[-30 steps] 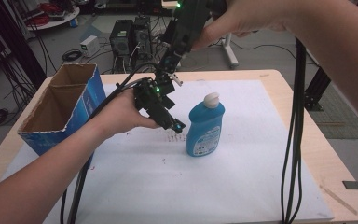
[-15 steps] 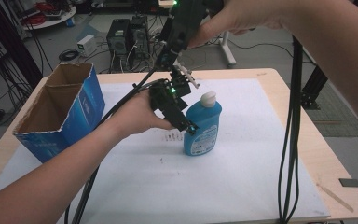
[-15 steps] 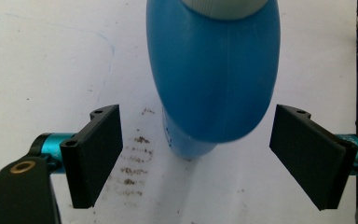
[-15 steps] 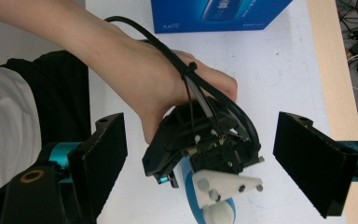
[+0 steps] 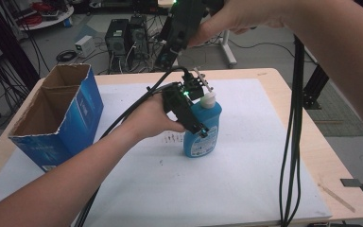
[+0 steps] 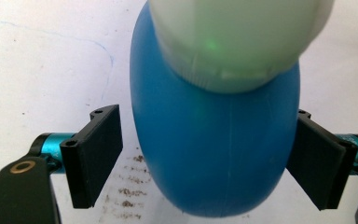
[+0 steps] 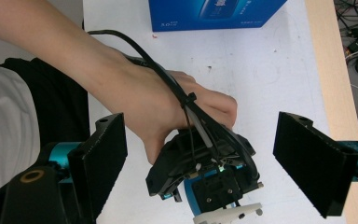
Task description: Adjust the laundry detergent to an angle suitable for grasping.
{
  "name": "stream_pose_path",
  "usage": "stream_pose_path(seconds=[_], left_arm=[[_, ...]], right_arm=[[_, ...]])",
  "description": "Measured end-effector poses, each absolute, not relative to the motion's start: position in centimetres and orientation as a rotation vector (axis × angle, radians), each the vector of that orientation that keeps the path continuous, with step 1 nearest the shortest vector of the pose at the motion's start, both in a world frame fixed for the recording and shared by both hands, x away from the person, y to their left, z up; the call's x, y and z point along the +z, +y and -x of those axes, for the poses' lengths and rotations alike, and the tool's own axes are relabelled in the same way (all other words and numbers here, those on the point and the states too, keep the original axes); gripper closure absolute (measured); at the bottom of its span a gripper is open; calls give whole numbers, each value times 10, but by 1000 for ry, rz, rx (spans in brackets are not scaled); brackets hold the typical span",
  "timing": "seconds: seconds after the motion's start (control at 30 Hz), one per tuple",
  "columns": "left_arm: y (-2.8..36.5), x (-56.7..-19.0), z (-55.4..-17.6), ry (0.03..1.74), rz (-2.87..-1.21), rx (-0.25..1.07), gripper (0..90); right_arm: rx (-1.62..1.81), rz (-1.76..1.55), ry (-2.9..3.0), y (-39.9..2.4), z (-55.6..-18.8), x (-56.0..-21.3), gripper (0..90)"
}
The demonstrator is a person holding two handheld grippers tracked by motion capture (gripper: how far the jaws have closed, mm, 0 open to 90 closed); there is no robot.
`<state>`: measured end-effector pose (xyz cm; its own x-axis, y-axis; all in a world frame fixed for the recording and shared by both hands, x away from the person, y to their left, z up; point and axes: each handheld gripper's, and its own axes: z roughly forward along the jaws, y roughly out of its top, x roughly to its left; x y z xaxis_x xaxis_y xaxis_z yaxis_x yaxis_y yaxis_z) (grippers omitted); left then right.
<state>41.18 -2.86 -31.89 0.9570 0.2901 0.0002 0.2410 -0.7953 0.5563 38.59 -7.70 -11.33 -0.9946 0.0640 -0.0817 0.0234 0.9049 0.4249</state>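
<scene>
Two fingers of your left gripper (image 6: 200,163) spread either side of the blue bottle (image 5: 202,126), a gap on one side, bottle upright mid-desk (image 5: 246,189) on white sheet, near cardboard box (image 5: 56,118), your right gripper (image 7: 200,163) overhead, fingers wide open, holding nothing.

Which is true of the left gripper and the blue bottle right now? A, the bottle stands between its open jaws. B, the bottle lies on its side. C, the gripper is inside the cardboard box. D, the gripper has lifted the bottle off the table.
A: in the left gripper view the blue bottle sits upright between the left gripper's jaws, with a gap at the left jaw.
</scene>
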Motion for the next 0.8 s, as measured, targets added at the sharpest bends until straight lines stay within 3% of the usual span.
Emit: stream_pose_path(seconds=[0.47,0.8], left_arm=[[-33,-322,-412,391,-2555,118,176],[-33,-322,-412,395,-2543,82,241]], right_arm=[[653,-69,2977,-76,-388,-115,169],[646,-67,2977,-74,-388,-116,169]])
